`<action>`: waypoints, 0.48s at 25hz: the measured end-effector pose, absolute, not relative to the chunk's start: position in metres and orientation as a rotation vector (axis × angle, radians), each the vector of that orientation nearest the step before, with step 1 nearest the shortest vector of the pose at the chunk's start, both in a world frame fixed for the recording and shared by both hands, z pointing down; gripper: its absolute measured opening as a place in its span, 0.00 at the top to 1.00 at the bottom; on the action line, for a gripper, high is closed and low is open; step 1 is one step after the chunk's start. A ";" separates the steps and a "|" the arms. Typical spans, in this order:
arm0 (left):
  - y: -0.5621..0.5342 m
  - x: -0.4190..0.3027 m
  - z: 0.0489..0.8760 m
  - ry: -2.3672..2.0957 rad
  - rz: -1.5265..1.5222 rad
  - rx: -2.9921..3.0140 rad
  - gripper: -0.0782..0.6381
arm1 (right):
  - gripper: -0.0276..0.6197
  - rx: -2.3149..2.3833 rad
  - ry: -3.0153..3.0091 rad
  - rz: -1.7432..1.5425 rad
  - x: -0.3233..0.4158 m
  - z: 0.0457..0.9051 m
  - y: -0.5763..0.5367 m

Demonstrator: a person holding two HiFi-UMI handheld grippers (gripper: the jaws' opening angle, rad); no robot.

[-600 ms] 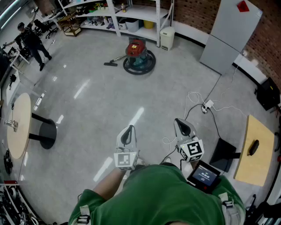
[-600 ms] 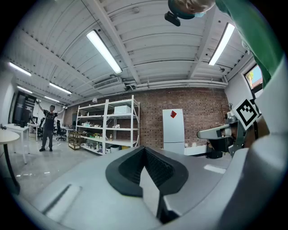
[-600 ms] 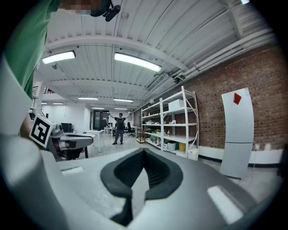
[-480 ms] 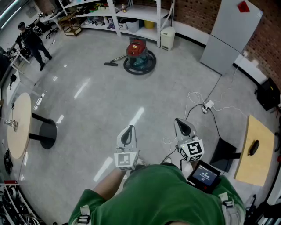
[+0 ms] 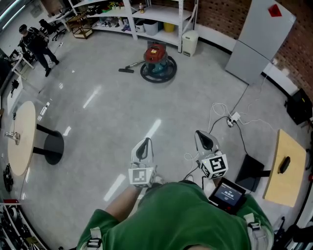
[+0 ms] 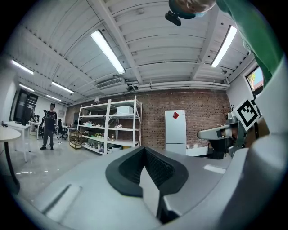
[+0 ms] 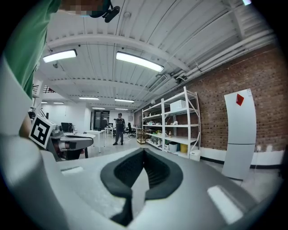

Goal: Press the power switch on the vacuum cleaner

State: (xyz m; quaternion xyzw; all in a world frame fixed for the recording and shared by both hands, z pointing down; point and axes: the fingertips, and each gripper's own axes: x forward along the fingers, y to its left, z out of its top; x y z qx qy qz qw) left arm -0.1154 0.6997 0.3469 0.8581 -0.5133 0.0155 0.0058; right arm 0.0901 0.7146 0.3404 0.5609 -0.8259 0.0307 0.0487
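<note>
The red and teal vacuum cleaner (image 5: 156, 60) stands far off on the grey floor, in front of the shelves, with its hose and floor nozzle (image 5: 125, 70) lying to its left. Both grippers are held close to the person's body, well short of it. In the head view my left gripper (image 5: 143, 146) points forward with its jaws together and nothing between them. My right gripper (image 5: 205, 140) is beside it, also shut and empty. In the left gripper view the left gripper (image 6: 145, 151) shows closed black pads, as does the right gripper (image 7: 144, 152) in the right gripper view. Neither gripper view shows the vacuum.
White shelving (image 5: 149, 14) and a small white bin (image 5: 190, 42) stand behind the vacuum. A tall white cabinet (image 5: 261, 42) is at the right, with a power strip and cables (image 5: 231, 118) on the floor nearer me. A round table (image 5: 22, 137) is at the left, a wooden table (image 5: 286, 168) at the right, and a person (image 5: 37, 45) stands far left.
The head view has shifted slightly, so the vacuum cleaner sits a little lower and to the right in frame. Both grippers hold almost the same place, still shut.
</note>
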 end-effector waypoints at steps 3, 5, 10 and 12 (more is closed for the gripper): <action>0.697 -0.130 0.352 -1.608 0.036 2.688 0.88 | 0.95 1.708 -2.511 0.087 0.075 0.342 0.711; 0.694 -0.142 0.351 -1.598 0.028 2.681 0.88 | 0.95 1.708 -2.504 0.085 0.061 0.342 0.708; 0.687 -0.181 0.360 -1.601 -0.001 2.671 0.88 | 0.95 1.696 -2.494 0.069 0.021 0.343 0.701; 0.684 -0.194 0.361 -1.604 0.005 2.667 0.88 | 0.95 1.679 -2.493 0.054 0.007 0.343 0.696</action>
